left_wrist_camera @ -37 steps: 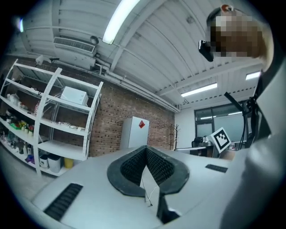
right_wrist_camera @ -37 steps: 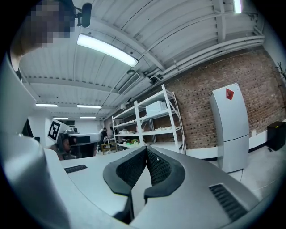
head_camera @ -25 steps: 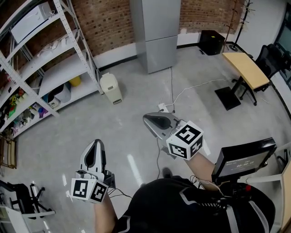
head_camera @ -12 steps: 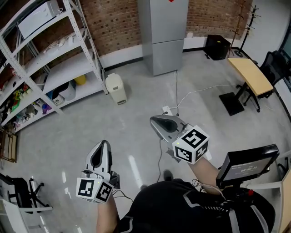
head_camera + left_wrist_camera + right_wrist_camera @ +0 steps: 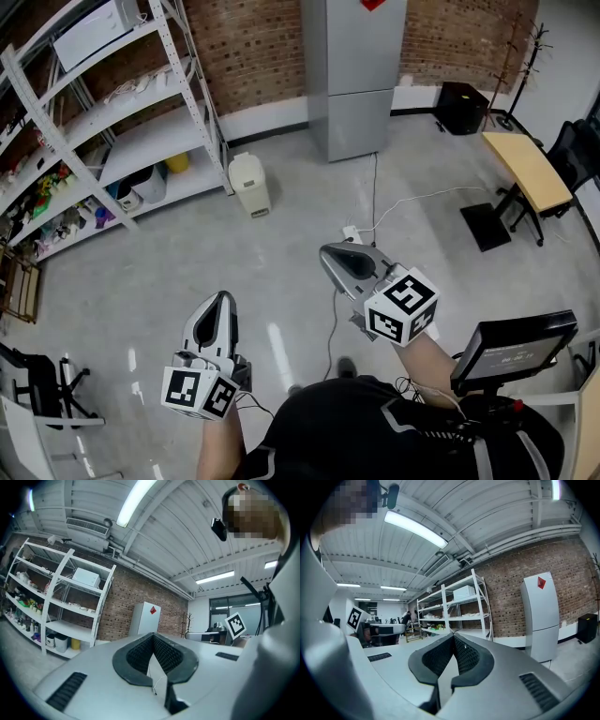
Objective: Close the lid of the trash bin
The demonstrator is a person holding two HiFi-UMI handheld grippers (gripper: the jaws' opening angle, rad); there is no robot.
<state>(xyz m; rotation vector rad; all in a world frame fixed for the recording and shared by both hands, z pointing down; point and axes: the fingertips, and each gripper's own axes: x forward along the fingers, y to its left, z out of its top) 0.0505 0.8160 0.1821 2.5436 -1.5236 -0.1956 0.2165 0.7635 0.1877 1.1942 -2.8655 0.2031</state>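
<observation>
Tall grey cabinet against the brick wall wears a red diamond sticker, no lettering I can read, with the white shelving rack to its left. The cream trash bin stands on the floor between them; its lid looks down, though it's too distant to be sure. Well short of it, left tongs and right tongs hover pinched together, gripping nothing.
</observation>
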